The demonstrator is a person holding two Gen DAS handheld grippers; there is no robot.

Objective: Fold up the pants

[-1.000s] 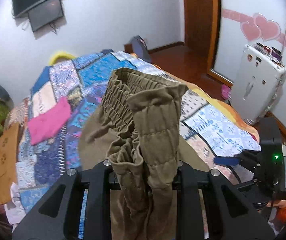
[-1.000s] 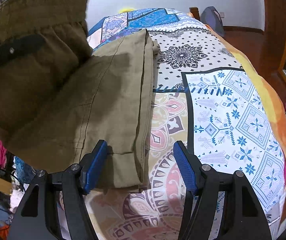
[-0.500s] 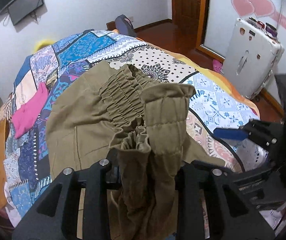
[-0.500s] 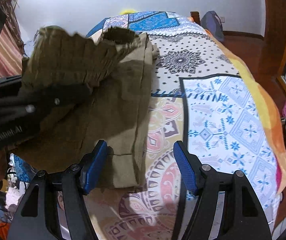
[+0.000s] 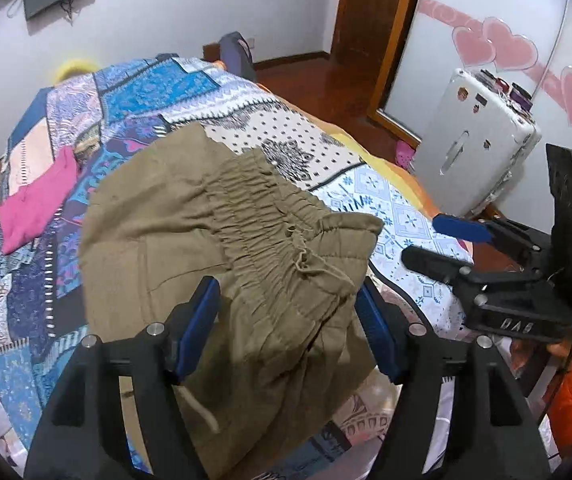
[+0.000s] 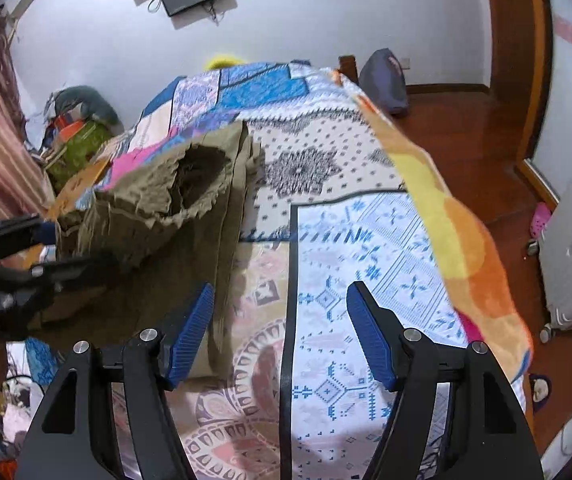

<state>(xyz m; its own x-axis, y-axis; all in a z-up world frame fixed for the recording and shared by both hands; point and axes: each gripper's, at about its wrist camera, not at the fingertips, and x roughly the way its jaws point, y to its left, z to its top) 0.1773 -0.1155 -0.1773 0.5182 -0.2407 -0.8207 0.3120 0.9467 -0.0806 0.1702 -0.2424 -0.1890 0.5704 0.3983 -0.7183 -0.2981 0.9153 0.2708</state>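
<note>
**A:** ok so where are the pants (image 5: 189,240) sitting? I see olive fabric spread on the patchwork bedspread (image 5: 133,92), elastic waistband (image 5: 277,232) bunched on top toward 5 o'clock of the pile in the left wrist view.

**B:** yep, and the long axis runs roughly 12 to 6 from the right wrist camera, legs lying flat along the bed with the waistband end flopped over them, opening gaping. Looks like one fold is mostly laid down, my guess anyway.

**A:** which gripper's closer?

**B:** left gripper (image 5: 290,320), easily. Its blue pads are spread wide with the waistband fabric lying loose between them, nothing pinched. Right gripper (image 6: 281,332) is off at the pants' 3 o'clock side, fingers also wide apart, hovering over bare bedspread just beside the leg edge and holding nothing.
</note>
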